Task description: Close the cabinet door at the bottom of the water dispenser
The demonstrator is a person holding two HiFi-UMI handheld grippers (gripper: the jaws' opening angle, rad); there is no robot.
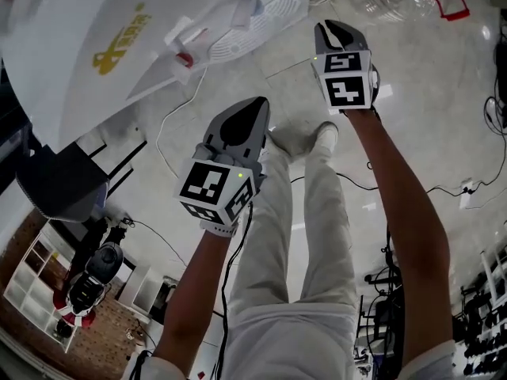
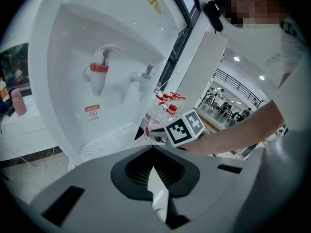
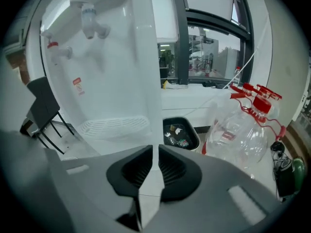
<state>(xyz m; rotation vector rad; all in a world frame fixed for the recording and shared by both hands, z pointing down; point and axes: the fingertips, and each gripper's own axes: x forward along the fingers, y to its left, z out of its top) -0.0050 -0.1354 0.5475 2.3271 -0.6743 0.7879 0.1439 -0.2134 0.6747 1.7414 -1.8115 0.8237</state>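
The white water dispenser (image 1: 119,38) stands at the upper left of the head view, seen from above. Its red tap (image 2: 98,74), blue tap (image 2: 145,76) and drip tray (image 2: 109,139) show in the left gripper view. The cabinet door at its bottom is in no view. My left gripper (image 1: 244,109) hangs in the air right of the dispenser, its jaw tips touching and nothing between them (image 2: 154,149). My right gripper (image 1: 337,30) is further right and further away. It points past the dispenser's side edge (image 3: 146,57), with a narrow gap between its empty jaws (image 3: 155,149).
Several empty clear water bottles with red handles (image 3: 248,125) lie on the floor to the right. A black bin (image 3: 180,132) sits by the window wall. A dark chair (image 3: 43,103) stands left of the dispenser. A white cable (image 1: 170,133) runs across the floor, and the person's legs (image 1: 309,236) are below.
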